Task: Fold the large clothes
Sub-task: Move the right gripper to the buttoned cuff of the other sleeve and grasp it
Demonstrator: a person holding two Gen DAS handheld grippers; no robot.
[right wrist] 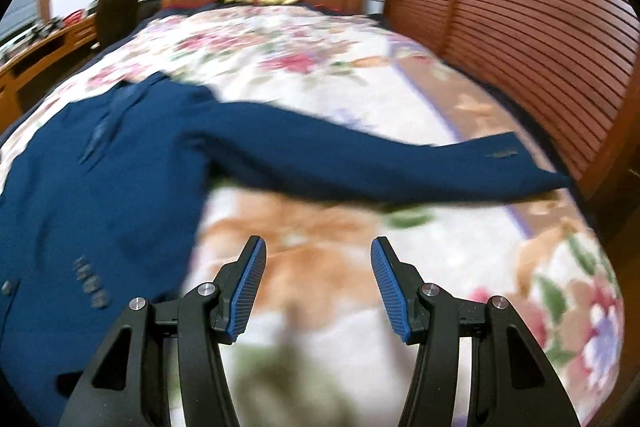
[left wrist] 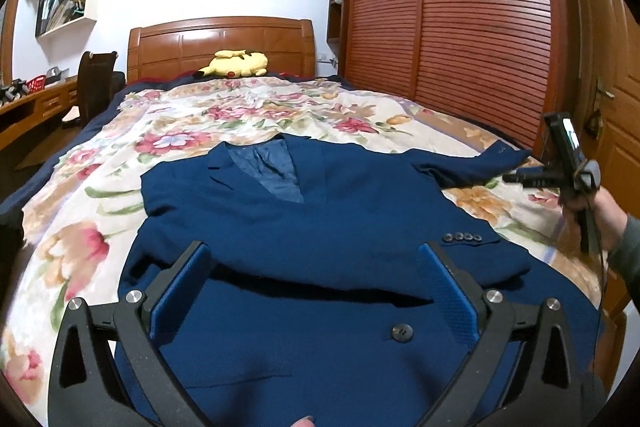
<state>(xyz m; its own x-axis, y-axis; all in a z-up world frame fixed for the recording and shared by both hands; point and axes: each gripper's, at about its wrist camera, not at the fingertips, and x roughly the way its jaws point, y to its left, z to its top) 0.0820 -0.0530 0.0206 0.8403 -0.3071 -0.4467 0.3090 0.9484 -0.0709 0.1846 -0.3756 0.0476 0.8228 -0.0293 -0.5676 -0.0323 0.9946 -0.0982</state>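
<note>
A navy suit jacket (left wrist: 320, 195) lies front up on the floral bedspread (left wrist: 224, 123), its collar toward the headboard. One sleeve (left wrist: 360, 259) is folded across the chest, and its buttoned cuff (left wrist: 462, 237) points right. My left gripper (left wrist: 314, 251) hovers over the jacket's lower front, wide open and holding nothing. The other sleeve (right wrist: 380, 167) stretches out to the right, its cuff (right wrist: 520, 163) near the bed's edge. My right gripper (right wrist: 317, 241) is open over bare bedspread (right wrist: 320, 75) just in front of that sleeve. The right wrist view is blurred by motion.
A yellow plush toy (left wrist: 236, 65) rests against the wooden headboard (left wrist: 220, 43). Slatted wardrobe doors (left wrist: 460, 19) run close along the bed's right side. A desk and a dark chair (left wrist: 96, 79) stand at the left. A person's hand (left wrist: 600, 211) is at the right edge.
</note>
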